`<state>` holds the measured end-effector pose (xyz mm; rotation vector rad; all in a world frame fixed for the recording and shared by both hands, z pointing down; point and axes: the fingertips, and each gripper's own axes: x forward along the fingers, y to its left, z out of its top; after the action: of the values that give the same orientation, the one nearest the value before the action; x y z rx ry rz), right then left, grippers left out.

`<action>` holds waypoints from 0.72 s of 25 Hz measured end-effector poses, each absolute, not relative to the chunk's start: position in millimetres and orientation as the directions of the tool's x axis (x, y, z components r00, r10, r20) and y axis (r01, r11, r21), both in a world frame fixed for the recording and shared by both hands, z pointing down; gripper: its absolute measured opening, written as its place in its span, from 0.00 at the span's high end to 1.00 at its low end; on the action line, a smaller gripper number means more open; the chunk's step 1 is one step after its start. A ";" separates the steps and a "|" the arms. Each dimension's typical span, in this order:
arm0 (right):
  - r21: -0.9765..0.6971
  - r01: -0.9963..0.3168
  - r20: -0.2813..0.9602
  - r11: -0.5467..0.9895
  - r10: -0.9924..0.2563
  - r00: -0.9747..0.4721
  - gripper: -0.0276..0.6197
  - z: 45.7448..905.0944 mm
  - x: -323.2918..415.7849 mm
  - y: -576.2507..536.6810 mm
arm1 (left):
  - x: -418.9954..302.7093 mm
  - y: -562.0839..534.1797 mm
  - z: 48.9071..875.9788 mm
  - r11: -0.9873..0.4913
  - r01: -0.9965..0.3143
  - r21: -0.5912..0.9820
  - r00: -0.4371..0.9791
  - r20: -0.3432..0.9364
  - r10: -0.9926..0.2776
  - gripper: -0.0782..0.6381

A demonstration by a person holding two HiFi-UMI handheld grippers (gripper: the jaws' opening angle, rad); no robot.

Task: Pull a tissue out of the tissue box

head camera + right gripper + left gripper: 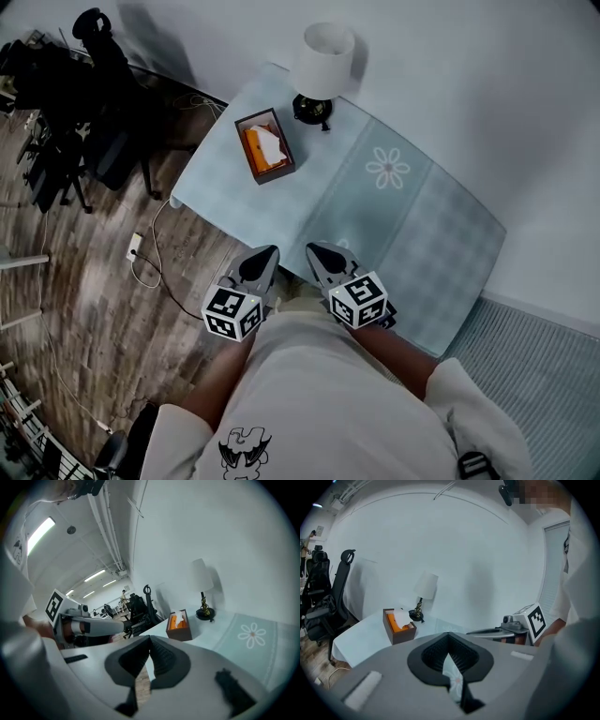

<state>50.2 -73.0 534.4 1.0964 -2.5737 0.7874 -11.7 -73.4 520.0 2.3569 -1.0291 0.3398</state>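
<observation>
Pale blue cloth covers the table (441,234); the tissue box (274,174) sits at its far-left corner beside a lamp (323,61), tissue (269,142) poking up. I see my left claw (266,253) and right claw (317,250) at the near edge, both closed on nothing, well apart from it.

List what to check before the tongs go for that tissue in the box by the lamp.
1. Tissue stands out of the tissue box: ok.
2. Tissue box upright on the table, beside the lamp: ok.
3. Table between tongs and box bare: ok.
4. Left tongs open: not ok, shut, empty.
5. Right tongs open: not ok, shut, empty.
6. Tongs at the box: not ok, both at the table's near edge.
</observation>
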 end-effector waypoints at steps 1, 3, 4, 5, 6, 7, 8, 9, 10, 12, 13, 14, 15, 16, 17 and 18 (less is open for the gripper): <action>-0.387 -0.723 0.409 0.572 -0.597 -0.691 0.94 535.4 47.4 -76.5 | -11.6 -77.7 521.1 -0.570 -0.731 0.376 0.682 0.426 -0.594 0.88; -0.386 -0.724 0.409 0.572 -0.598 -0.690 0.94 534.6 40.8 -84.2 | -14.6 -86.7 523.0 -0.573 -0.727 0.379 0.686 0.425 -0.590 0.88; -0.382 -0.725 0.409 0.573 -0.598 -0.689 0.94 533.1 37.1 -88.5 | -17.5 -91.7 524.0 -0.569 -0.728 0.383 0.686 0.426 -0.590 0.88; -0.376 -0.726 0.410 0.576 -0.599 -0.688 0.94 531.0 33.4 -93.7 | -20.9 -97.5 524.7 -0.565 -0.729 0.387 0.684 0.426 -0.592 0.88; -0.367 -0.727 0.410 0.580 -0.601 -0.686 0.94 528.9 29.7 -99.8 | -24.4 -104.3 525.0 -0.564 -0.730 0.386 0.684 0.424 -0.594 0.88; -0.356 -0.730 0.412 0.584 -0.603 -0.683 0.94 527.3 26.1 -106.5 | -27.9 -111.5 525.3 -0.569 -0.731 0.377 0.682 0.424 -0.596 0.88; -0.345 -0.732 0.414 0.588 -0.605 -0.681 0.94 526.5 22.8 -113.6 | -31.4 -119.1 526.1 -0.579 -0.732 0.358 0.680 0.425 -0.597 0.88; -0.333 -0.734 0.417 0.591 -0.606 -0.677 0.94 527.1 19.9 -121.2 | -35.1 -127.2 528.0 -0.591 -0.734 0.334 0.677 0.427 -0.599 0.88; -0.322 -0.736 0.422 0.596 -0.606 -0.675 0.94 528.7 17.1 -129.4 | -39.1 -135.9 531.1 -0.600 -0.737 0.310 0.672 0.431 -0.602 0.88; -0.297 -0.737 0.436 0.608 -0.600 -0.671 0.94 533.7 11.0 -147.4 | -48.2 -155.0 539.1 -0.600 -0.746 0.290 0.660 0.438 -0.610 0.88; -0.283 -0.737 0.445 0.613 -0.597 -0.668 0.94 536.5 7.9 -156.5 | -52.4 -164.5 543.1 -0.594 -0.750 0.290 0.656 0.441 -0.613 0.88; -0.271 -0.739 0.454 0.617 -0.595 -0.663 0.94 539.4 5.4 -165.1 | -55.6 -173.1 546.9 -0.588 -0.755 0.290 0.651 0.446 -0.615 0.88; -0.261 -0.741 0.463 0.619 -0.593 -0.658 0.94 542.5 3.7 -173.1 | -58.0 -181.0 550.7 -0.583 -0.760 0.288 0.645 0.451 -0.617 0.88; -0.251 -0.743 0.471 0.620 -0.592 -0.654 0.94 546.0 2.5 -181.0 | -59.5 -188.4 554.9 -0.577 -0.765 0.286 0.638 0.456 -0.620 0.88; -0.243 -0.744 0.479 0.622 -0.590 -0.650 0.94 549.9 1.2 -189.0 | -60.6 -195.7 559.6 -0.572 -0.769 0.287 0.634 0.460 -0.622 0.88; -0.236 -0.745 0.486 0.624 -0.588 -0.647 0.94 554.3 -0.5 -197.0 | -61.6 -203.0 564.5 -0.565 -0.771 0.293 0.632 0.464 -0.621 0.88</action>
<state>-0.5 -197.0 554.3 1.0644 -2.4865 0.6004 -61.6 -203.0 564.5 2.3836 -1.0942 0.4274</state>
